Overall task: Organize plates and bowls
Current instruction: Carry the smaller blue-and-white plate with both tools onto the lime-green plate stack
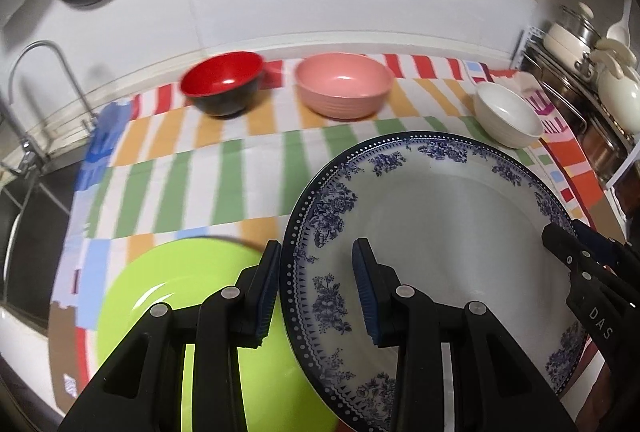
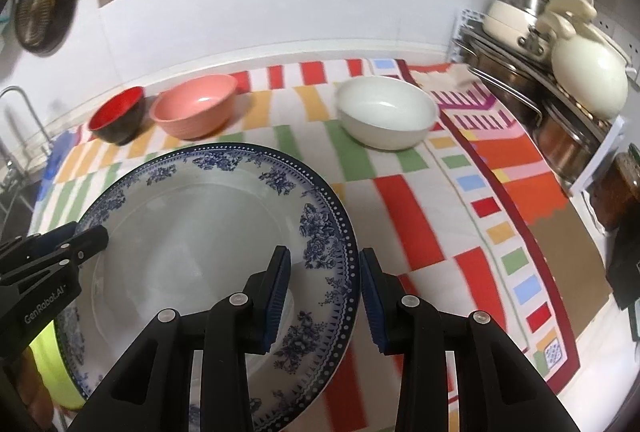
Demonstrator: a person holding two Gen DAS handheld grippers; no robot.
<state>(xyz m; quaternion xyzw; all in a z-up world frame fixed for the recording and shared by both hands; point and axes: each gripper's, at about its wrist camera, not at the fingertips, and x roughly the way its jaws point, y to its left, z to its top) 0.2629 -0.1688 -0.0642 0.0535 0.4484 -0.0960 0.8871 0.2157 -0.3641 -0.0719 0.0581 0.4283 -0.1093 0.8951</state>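
2 claws carry a blue-and-white plate (image 1: 432,232) above the striped cloth (image 1: 208,176) covering the table.

The left claw (image 1: 316,288) clamps the plate's left rim and the right claw (image 2: 325,292) its right rim, opposite grips that likely keep the wide, glossy ceramic disc level. A smooth lime-green plate (image 1: 160,296) lies near left, partly beneath it. Along the far edge stand 3 round bowls: red-and-black bowl (image 1: 222,82), ribbed pink bowl (image 1: 344,84), plain white bowl (image 1: 506,114).
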